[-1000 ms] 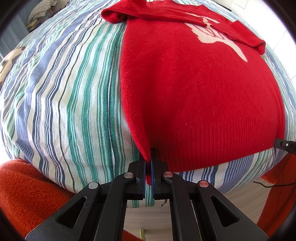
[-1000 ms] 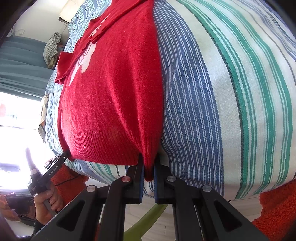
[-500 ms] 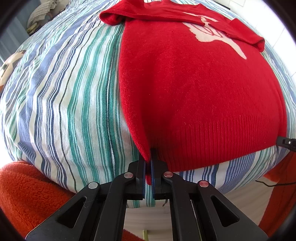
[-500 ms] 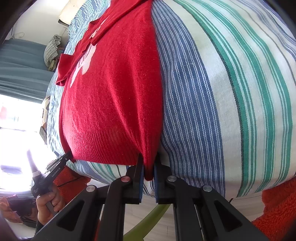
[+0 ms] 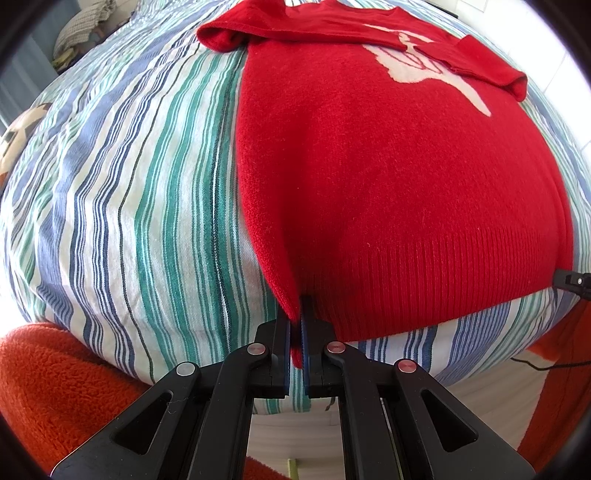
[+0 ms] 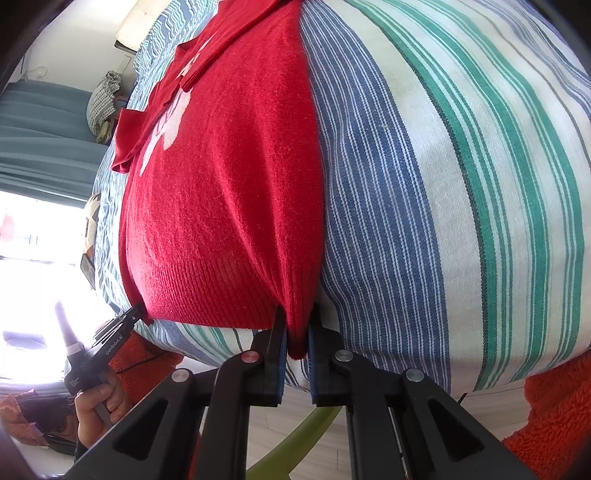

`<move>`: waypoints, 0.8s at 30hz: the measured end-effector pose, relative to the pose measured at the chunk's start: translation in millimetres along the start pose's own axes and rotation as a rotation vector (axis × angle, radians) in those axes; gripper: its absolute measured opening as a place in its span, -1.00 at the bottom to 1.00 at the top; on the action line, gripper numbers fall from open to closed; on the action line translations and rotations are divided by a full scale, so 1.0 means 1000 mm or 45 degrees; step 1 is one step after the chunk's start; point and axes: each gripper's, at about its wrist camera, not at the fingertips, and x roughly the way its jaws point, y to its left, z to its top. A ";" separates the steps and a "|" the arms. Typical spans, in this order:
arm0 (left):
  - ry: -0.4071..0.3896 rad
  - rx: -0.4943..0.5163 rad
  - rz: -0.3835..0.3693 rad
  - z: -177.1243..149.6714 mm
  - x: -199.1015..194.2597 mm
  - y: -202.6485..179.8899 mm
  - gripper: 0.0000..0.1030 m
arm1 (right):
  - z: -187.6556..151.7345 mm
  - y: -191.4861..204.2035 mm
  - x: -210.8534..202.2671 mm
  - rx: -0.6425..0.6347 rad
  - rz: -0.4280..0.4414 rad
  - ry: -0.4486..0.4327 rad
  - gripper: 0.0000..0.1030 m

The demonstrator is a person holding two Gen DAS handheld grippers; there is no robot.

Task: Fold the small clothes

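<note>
left gripper (image 5: 296, 332) and right gripper (image 6: 296, 341) each clenched on hem corner of red sweater (image 5: 388, 177), flat on striped bed (image 5: 129, 184); likely ready to lift hem toward collar.

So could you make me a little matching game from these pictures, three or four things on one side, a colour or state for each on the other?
Things:
1. sweater
2. bedsheet
3. left gripper
4. sleeves

States:
A. striped blue, green and white
B. folded across the chest
C. red with a white design
D. shut on a hem corner

Pairs: 1-C, 2-A, 3-D, 4-B
</note>
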 end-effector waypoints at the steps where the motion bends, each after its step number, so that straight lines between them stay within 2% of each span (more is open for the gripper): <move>1: 0.000 0.002 0.001 0.000 -0.001 -0.001 -0.92 | 0.000 -0.001 0.000 0.008 0.006 0.004 -0.84; 4: 0.031 0.009 -0.003 -0.002 -0.004 -0.001 -0.87 | -0.003 -0.004 -0.002 0.049 0.020 0.046 -0.74; 6: 0.088 -0.005 -0.025 -0.005 -0.007 0.003 -0.73 | -0.009 -0.004 -0.003 0.075 -0.019 0.130 -0.71; 7: 0.125 -0.026 -0.043 -0.008 -0.009 0.007 -0.69 | -0.013 -0.004 -0.003 0.075 -0.064 0.186 -0.51; 8: 0.153 -0.055 -0.067 -0.012 -0.013 0.012 -0.67 | -0.017 -0.005 -0.007 0.068 -0.111 0.230 -0.40; 9: 0.151 -0.091 -0.096 -0.015 -0.019 0.018 -0.67 | -0.018 -0.004 -0.014 0.055 -0.134 0.244 -0.33; 11: 0.070 -0.141 -0.143 -0.019 -0.042 0.030 -0.66 | -0.011 0.004 -0.040 -0.028 -0.196 0.202 -0.33; 13: -0.024 -0.165 -0.138 -0.018 -0.063 0.039 -0.47 | 0.010 0.025 -0.074 -0.180 -0.318 0.077 -0.33; 14: -0.073 -0.180 -0.114 -0.016 -0.071 0.043 -0.26 | 0.024 0.040 -0.088 -0.273 -0.378 0.002 -0.32; 15: -0.129 -0.201 -0.092 -0.013 -0.078 0.046 -0.10 | 0.038 0.058 -0.098 -0.376 -0.427 -0.070 -0.21; 16: -0.186 -0.223 -0.081 -0.011 -0.083 0.049 -0.04 | 0.052 0.079 -0.104 -0.497 -0.475 -0.139 0.03; 17: -0.230 -0.249 -0.077 -0.010 -0.085 0.052 0.03 | 0.064 0.100 -0.104 -0.625 -0.503 -0.202 0.16; 18: -0.264 -0.274 -0.075 -0.009 -0.085 0.053 0.05 | 0.075 0.119 -0.100 -0.736 -0.509 -0.245 0.33; 20: -0.322 -0.295 -0.053 -0.011 -0.080 0.055 0.05 | 0.097 0.157 -0.074 -0.968 -0.492 -0.287 0.36; 22: -0.296 -0.291 -0.006 -0.010 -0.071 0.055 0.05 | 0.114 0.186 -0.034 -1.176 -0.536 -0.302 0.36; 24: -0.259 -0.316 -0.026 -0.006 -0.066 0.059 0.05 | 0.130 0.203 0.013 -1.325 -0.626 -0.298 0.35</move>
